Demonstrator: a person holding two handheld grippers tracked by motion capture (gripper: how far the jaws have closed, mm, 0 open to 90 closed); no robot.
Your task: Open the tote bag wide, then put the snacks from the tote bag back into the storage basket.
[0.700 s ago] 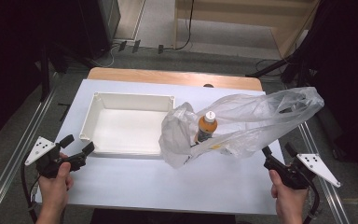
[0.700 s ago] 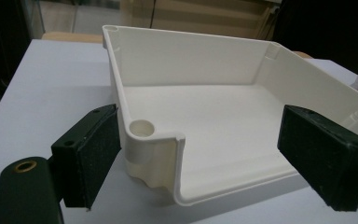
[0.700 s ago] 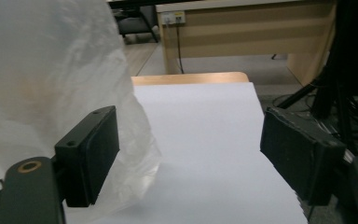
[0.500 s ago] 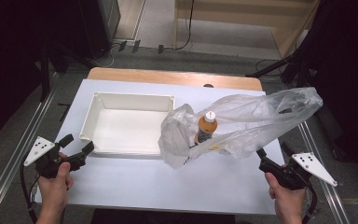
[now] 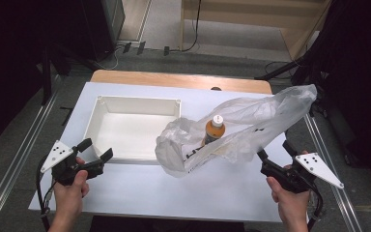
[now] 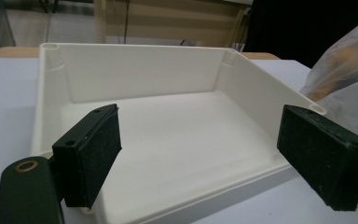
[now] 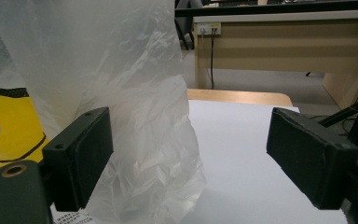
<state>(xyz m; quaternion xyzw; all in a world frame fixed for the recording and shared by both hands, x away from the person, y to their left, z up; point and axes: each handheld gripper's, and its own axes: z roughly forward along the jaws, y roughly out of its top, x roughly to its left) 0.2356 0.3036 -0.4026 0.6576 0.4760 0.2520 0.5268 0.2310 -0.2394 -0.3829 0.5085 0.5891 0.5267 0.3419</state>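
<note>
White table [image 5: 140, 193], white tray [image 5: 99, 113], plastic bag [image 5: 251, 121]

On the desk [image 5: 140, 193] a tray [image 5: 134, 104] lies left of a plastic bag [image 5: 251, 121] with a bottle [image 5: 214, 129] upright inside. The left hand-held gripper [image 5: 96, 151] hovers before the tray, the right hand-held gripper [image 5: 273, 157] just beside the bag.

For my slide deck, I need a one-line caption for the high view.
Both grippers, left and right, open beside a white tray and a bottle inside a clear plastic bag.
</note>
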